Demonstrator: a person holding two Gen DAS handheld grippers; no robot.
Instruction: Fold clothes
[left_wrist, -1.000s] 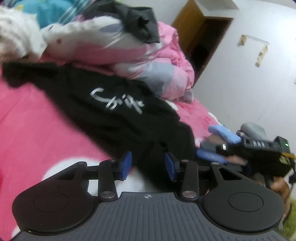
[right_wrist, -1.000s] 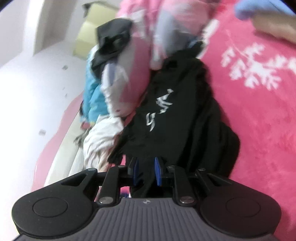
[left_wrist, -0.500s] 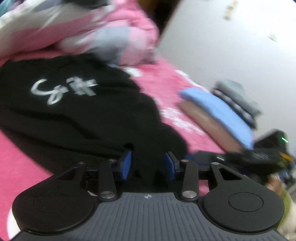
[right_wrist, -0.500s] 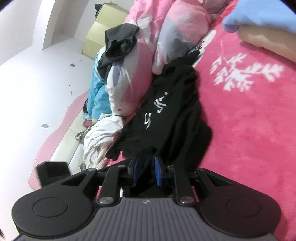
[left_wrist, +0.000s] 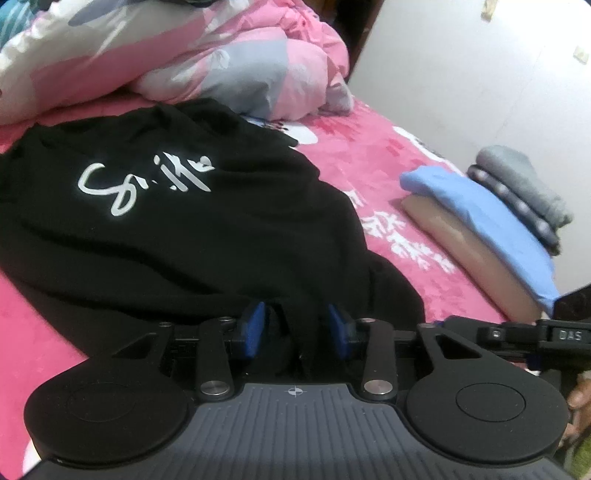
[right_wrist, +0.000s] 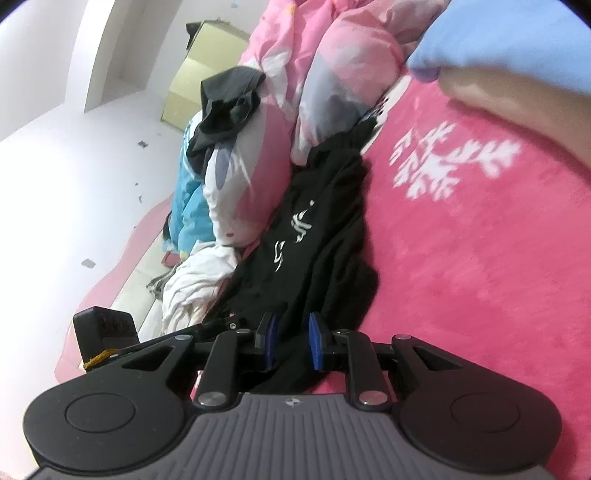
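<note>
Both tools angle down: left tool (left_wrist: 295, 328) closing, right tool (right_wrist: 291, 341) clenched (black shirt (left_wrist: 177, 206)).

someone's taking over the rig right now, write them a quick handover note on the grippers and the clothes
Left gripper: jaws closing, black shirt fabric bunched between them.
Right gripper: jaws narrow, clamped on another edge of the same shirt.
The shirt lies print up on the pink bedspread, beside the bunched duvet.
Done: a stack of folded clothes near the wall.
Left: fold the black shirt; more loose clothes wait behind the duvet.
</note>
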